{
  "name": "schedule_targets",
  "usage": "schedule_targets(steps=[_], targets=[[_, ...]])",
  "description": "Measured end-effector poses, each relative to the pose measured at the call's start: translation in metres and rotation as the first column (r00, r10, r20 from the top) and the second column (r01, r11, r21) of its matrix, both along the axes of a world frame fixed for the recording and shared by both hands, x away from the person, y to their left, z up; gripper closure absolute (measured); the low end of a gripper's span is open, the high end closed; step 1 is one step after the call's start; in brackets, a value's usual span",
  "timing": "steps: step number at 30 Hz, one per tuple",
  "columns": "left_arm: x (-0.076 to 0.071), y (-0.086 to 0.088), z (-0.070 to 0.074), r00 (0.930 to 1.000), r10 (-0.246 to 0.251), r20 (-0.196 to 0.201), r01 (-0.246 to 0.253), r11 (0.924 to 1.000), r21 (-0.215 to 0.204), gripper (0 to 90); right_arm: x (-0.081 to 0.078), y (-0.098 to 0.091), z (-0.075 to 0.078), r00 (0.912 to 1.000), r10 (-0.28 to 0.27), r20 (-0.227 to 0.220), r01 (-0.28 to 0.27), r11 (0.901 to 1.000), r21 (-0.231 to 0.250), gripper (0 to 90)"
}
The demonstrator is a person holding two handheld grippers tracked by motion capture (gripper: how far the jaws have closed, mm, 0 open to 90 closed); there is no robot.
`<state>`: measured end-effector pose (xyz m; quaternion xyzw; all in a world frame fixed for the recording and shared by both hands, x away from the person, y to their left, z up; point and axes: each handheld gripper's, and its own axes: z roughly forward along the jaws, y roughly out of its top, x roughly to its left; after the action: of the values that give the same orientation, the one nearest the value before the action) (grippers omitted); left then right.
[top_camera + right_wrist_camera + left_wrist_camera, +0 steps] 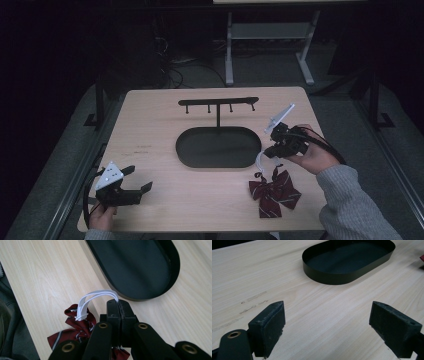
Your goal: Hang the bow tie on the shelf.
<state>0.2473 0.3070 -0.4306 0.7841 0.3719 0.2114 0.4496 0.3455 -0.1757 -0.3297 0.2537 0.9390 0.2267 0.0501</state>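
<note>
A dark red striped bow tie (274, 192) lies on the wooden table near its front right, with a white elastic strap (260, 159) looping up from it. My right gripper (274, 151) is shut on that strap (98, 295), just above the bow (77, 326) and beside the right end of the black oval tray (218, 147). The strap arches from the bow's knot into the closed jaws. My left gripper (139, 181) sits low at the table's front left, open, with bare wood between its pads (270, 320). The tray (329, 277) lies ahead of it.
A black stand with a hook bar (218, 102) rises from the tray's far side. The tray (172, 272) holds nothing. A grey-sleeved forearm (350, 200) comes in at the lower right. Beyond the table's far edge stand white desk legs (229, 50) and cables on the floor.
</note>
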Motion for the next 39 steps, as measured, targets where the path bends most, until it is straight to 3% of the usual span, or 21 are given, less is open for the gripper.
schedule_targets(steps=[10,39], targets=[[0.0,0.0,0.0,1.0,-0.002,0.001,0.002,1.0,-0.001,13.1,0.004,0.006,0.014,0.9998,0.019,0.006,-0.019,0.9994,0.027,88.2],[0.0,0.002,0.001,1.0,-0.003,0.005,0.003,1.0,-0.005,13.1,0.021,0.029,0.043,0.9975,0.063,0.031,-0.064,0.9973,0.036,88.2]])
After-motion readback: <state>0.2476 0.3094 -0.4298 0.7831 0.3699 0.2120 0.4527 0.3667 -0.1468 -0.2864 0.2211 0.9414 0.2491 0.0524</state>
